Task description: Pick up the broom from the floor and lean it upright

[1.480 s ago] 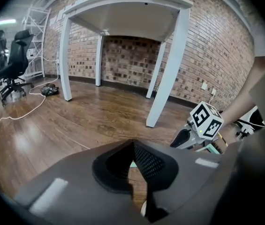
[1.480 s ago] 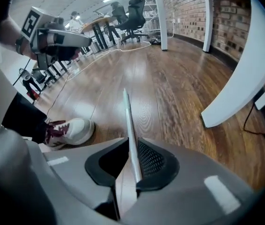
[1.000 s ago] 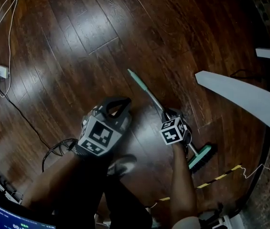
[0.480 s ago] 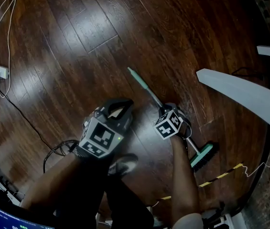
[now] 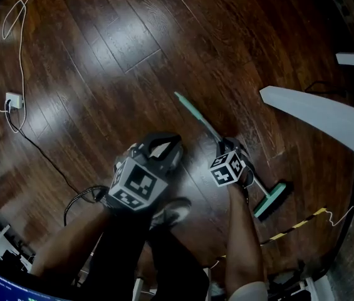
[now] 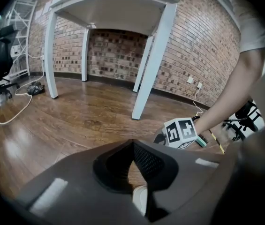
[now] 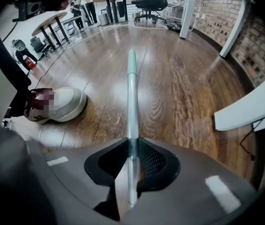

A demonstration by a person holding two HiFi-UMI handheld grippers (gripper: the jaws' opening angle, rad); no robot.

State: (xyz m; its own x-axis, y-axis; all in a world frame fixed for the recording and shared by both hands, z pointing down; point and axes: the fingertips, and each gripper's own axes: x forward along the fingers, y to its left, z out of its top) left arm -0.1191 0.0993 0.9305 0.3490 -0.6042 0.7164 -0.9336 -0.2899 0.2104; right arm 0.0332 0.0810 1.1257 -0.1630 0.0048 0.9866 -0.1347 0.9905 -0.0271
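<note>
1. Head view: a long broom with a grey metal shaft and a teal grip end (image 5: 195, 115) lies slantwise over the dark glossy wooden plank floor (image 5: 101, 42). Its teal grip points far and left, and its teal brush head (image 5: 272, 199) is near and right, down at the floor beside a strip of yellow-and-black tape (image 5: 296, 227). The right gripper (image 5: 227, 152) points down onto the shaft, nearer the brush head than the grip. The left gripper (image 5: 164, 144) hangs to the left of the broom, apart from it, above a white and grey shoe (image 5: 173, 212). A white curved tabletop (image 5: 327, 115) reaches in from the right. A white cable (image 5: 20, 55) runs along the far left of the floor.

2. Left gripper view: the left tongs are pressed together at their tips with nothing between them. Only floor and the toe of the shoe show through the gap behind the tips. Beyond them, to the right, sits the right gripper's marker cube. Farther off stand white table legs (image 6: 153, 64) against a red brick wall (image 6: 123, 50).

3. Right gripper view: the right tongs pinch the broom's shaft, their meshed pads pressing on it from both sides. They have just been closing on it. The shaft runs straight away from the tongs to the teal grip at the far end. The shoe lies to its left. Whether the grip end touches the floor cannot be told.
</note>
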